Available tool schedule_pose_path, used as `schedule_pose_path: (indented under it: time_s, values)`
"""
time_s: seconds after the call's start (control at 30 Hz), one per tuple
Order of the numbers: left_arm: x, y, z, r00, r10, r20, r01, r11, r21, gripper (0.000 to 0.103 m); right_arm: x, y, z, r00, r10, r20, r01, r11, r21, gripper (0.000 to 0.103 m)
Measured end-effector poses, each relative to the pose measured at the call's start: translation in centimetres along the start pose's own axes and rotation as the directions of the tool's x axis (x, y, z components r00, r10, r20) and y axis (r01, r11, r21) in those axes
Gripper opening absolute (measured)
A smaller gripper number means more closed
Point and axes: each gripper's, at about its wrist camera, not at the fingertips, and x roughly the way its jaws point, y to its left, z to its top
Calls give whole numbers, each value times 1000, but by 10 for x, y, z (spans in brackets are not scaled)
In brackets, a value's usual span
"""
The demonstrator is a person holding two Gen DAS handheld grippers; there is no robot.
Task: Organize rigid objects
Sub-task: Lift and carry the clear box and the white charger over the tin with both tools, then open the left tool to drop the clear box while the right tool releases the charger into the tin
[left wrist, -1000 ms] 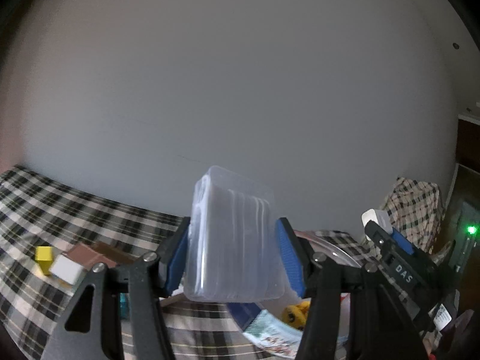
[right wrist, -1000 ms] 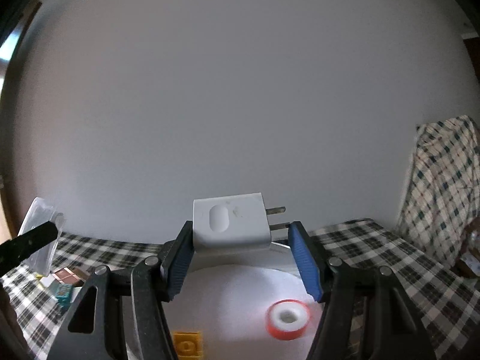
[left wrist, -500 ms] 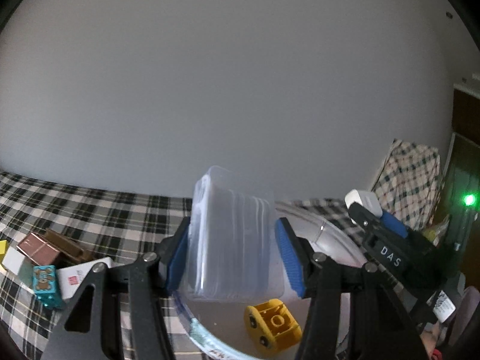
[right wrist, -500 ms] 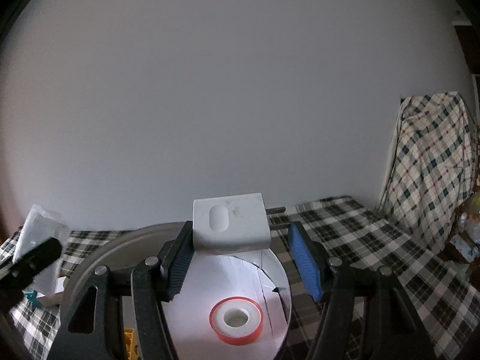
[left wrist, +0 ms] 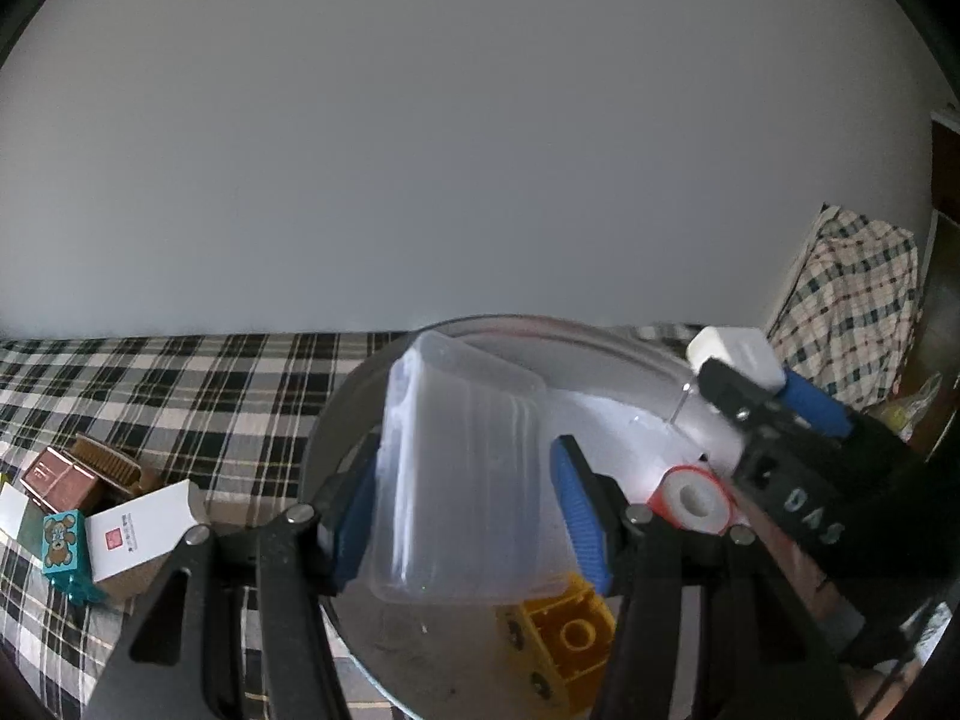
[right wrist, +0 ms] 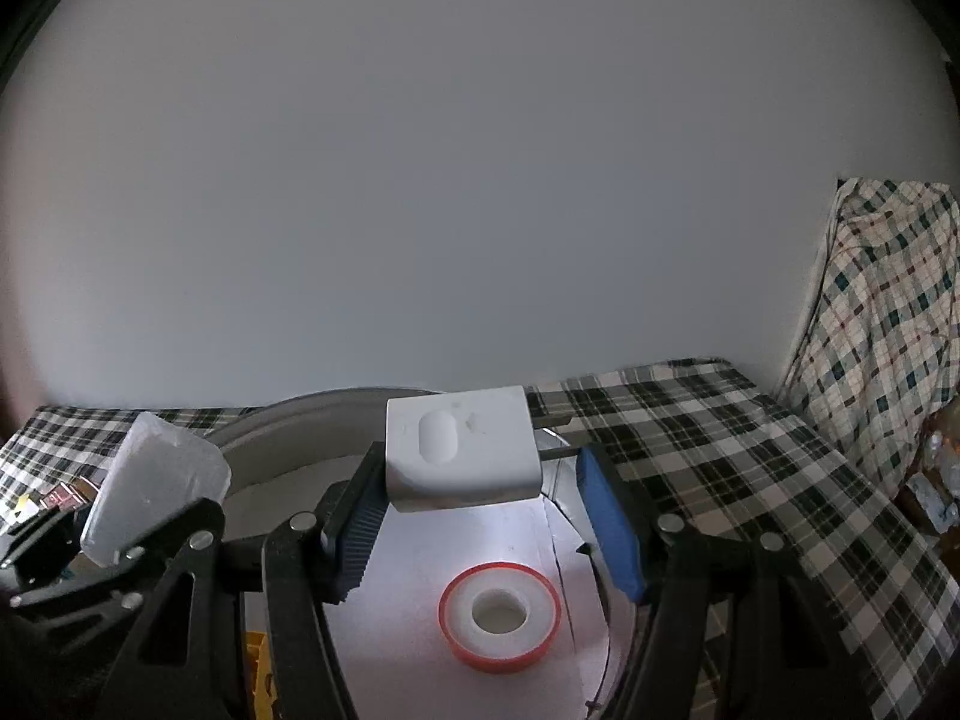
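Note:
My left gripper (left wrist: 468,516) is shut on a clear plastic box (left wrist: 462,480) and holds it over the left part of a round metal tray (left wrist: 336,420). My right gripper (right wrist: 486,516) is shut on a white plug adapter (right wrist: 459,450), prongs to the right, above the same tray (right wrist: 288,420). In the tray lie a red-and-white tape roll (right wrist: 500,611) and a yellow toy brick (left wrist: 564,636). The right gripper with the adapter (left wrist: 735,354) shows at the right of the left wrist view. The left gripper's box (right wrist: 153,486) shows at the left of the right wrist view.
The tray stands on a black-and-white checked cloth (left wrist: 180,384). Left of the tray lie a white card box (left wrist: 144,531), a teal bear block (left wrist: 63,543), a brown box (left wrist: 57,477) and a comb-like brown piece (left wrist: 108,465). A plaid-draped object (right wrist: 888,312) stands at far right.
Both grippers have come down and forward over the tray with their loads still held. The tape roll and yellow brick now sit closer below them.

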Motion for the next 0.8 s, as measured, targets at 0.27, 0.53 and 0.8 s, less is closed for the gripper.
schedule_pose_path:
  time_s: [0.27,0.53,0.8]
  values:
    - [5,-3,-1,999,22,-24,-22,1000,13,55,2,-1,0,999,22,-32,-22,1000,20,65]
    - [7,-5,-5,996,89,-10,-89,995,44,75,5,2,-4,998,34,-55,-34,999,5,66]
    - [-15,-19,-8,985,127,113,-142,982,128,103,-15,1,-2,998,15,64,-16,1000,20,90]
